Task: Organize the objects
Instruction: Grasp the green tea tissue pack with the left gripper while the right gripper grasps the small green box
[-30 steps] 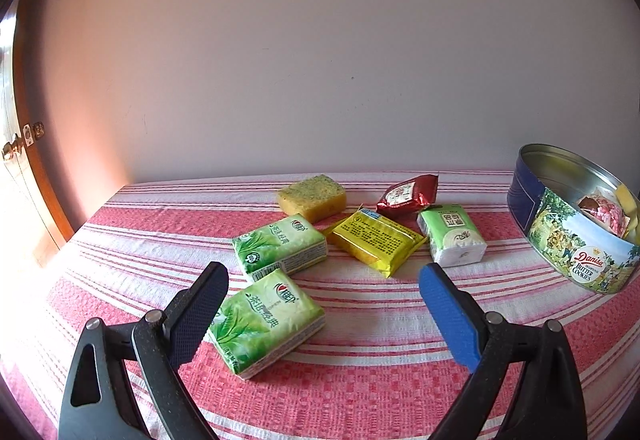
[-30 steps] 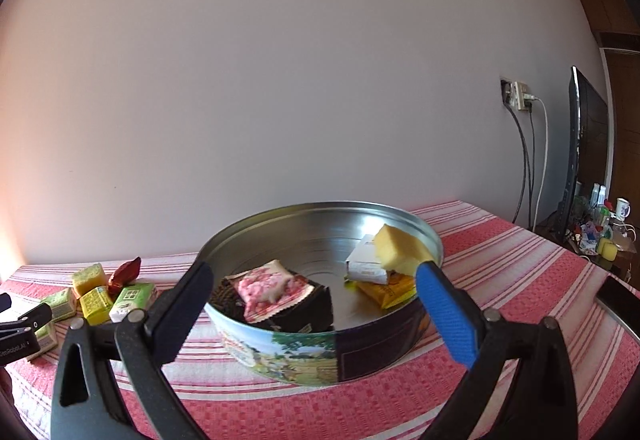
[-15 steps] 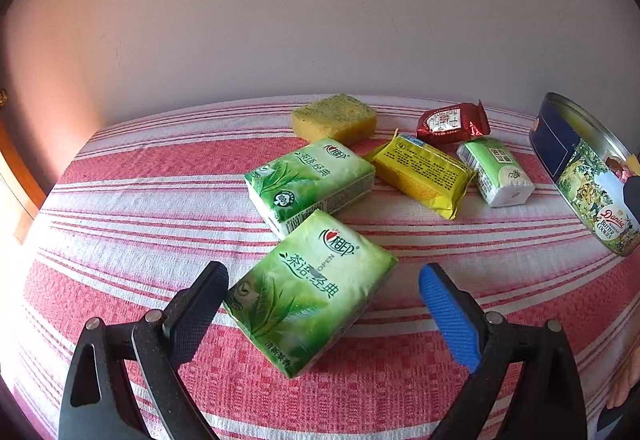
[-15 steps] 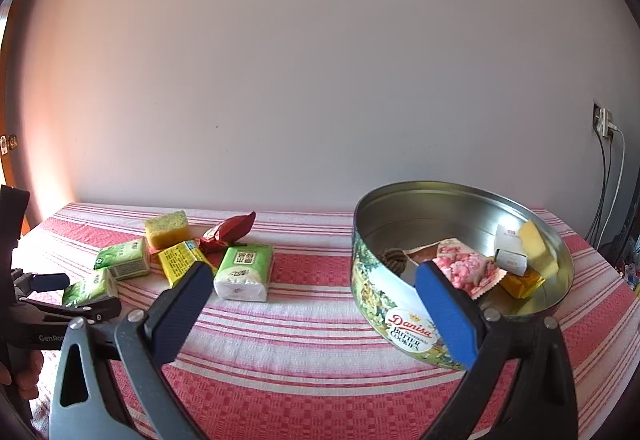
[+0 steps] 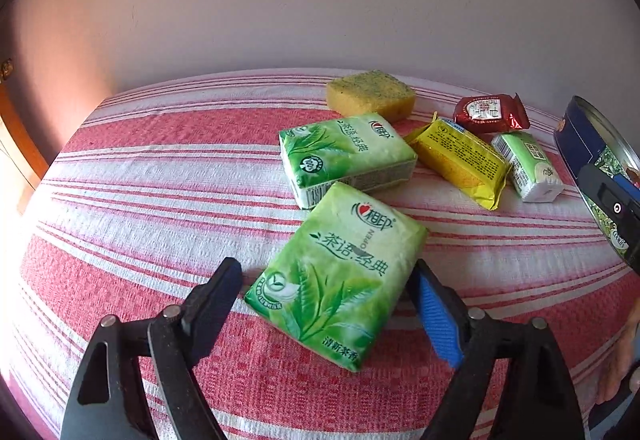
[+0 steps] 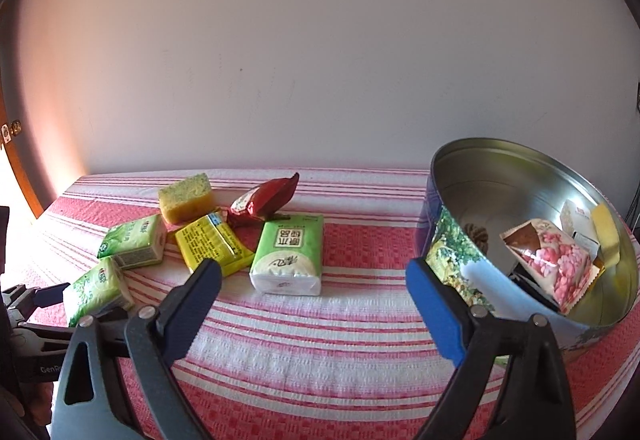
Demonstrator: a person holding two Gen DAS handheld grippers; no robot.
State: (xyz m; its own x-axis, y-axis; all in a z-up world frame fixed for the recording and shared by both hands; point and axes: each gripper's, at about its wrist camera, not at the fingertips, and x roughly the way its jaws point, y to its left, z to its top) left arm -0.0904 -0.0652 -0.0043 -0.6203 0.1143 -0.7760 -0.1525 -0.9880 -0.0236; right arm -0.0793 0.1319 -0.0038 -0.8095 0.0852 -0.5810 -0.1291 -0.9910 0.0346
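My left gripper (image 5: 324, 286) straddles the near green tissue pack (image 5: 336, 276) on the red-striped cloth. Its jaws are closing and the pads touch the pack's two sides. The right wrist view shows the same grip at far left, left gripper (image 6: 94, 300). My right gripper (image 6: 312, 276) hovers over the cloth, jaws wide but closing slightly, nothing between them. A small green-and-white pack (image 6: 290, 254) lies just ahead of it. The round cookie tin (image 6: 448, 240) stands to its right with several packets inside.
Behind the held pack lie a second green tissue pack (image 5: 344, 155), a yellow packet (image 5: 460, 159), a yellow sponge (image 5: 370, 93) and a red packet (image 5: 488, 113). The tin's wall (image 5: 580, 147) is at the right edge. A wall backs the table. A hand (image 5: 616, 360) shows low right.
My left gripper moved down and forward over the near green pack and its jaws came in against it. My right gripper swung left from the tin toward the loose packets.
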